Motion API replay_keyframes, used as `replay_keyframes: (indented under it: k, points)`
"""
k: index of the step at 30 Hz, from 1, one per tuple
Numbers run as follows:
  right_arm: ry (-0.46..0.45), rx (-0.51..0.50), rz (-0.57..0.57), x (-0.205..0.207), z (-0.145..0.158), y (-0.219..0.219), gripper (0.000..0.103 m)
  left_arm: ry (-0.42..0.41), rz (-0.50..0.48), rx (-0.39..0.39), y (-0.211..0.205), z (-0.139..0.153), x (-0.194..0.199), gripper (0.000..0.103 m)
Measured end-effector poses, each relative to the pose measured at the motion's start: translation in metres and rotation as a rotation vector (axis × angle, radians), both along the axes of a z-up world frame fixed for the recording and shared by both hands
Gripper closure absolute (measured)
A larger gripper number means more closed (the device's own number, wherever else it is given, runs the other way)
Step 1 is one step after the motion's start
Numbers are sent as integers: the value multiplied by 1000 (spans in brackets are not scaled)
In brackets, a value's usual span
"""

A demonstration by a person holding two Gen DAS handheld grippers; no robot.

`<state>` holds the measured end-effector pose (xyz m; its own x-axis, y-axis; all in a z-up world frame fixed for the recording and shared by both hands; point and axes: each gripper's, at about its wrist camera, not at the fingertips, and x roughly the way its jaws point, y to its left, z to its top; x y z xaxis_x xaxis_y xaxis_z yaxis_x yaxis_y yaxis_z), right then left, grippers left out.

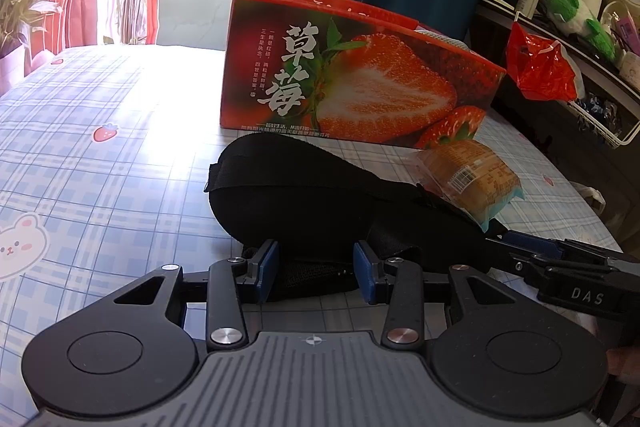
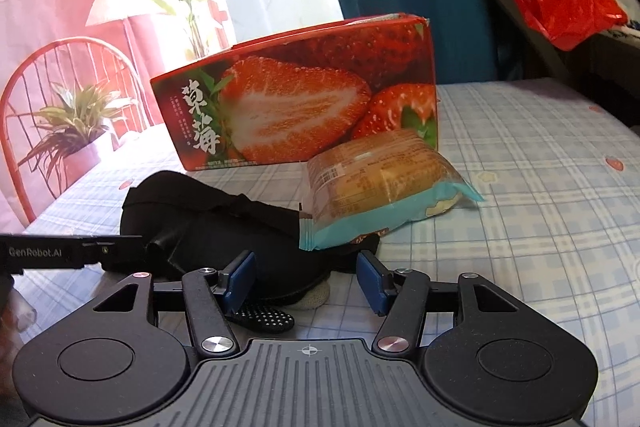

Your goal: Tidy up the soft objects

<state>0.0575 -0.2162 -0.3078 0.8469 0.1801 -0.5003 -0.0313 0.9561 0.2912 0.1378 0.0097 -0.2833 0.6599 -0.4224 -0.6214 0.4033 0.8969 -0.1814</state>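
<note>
Sunlit checked bedding point(image 1: 100, 155) printed with small strawberries and a bear covers the surface, with red curtains and potted plants behind it. On it stands an open red strawberry box point(image 1: 352, 75), straight ahead of both tools. A black padded soft item with a strap point(image 1: 304, 203) lies just in front of the box, and a wrapped snack cake in a clear and teal packet point(image 2: 380, 183) rests partly on its far right end, close to the box.

From the left wrist view, the left gripper point(image 1: 316, 265) has its blue pads on either side of the near edge of the black item, pinching a dark fold of it. The right gripper point(image 2: 306, 277) sits at the same item's near end; its pads stand apart with the item's edge between them, the left pad close to the fabric, the right pad clear of it. Off to the right hang a red plastic bag point(image 1: 540, 67) and a cluttered shelf with a green plush toy point(image 1: 580, 15).
</note>
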Motion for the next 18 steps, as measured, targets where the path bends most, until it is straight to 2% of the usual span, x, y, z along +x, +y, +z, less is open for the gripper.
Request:
replay_keyframes:
  k: [9,12,18]
  points:
    - [-7,11,-56,-1,-2,-7,38,0,-4,-4,1,0,0,59]
    - [-15,39,-36,0,-5,-10,32,1,-4,-5,1,0,0,59]
    - [8,79,-33,5,-7,-14,30,-1,-4,-3,1,1,1,59]
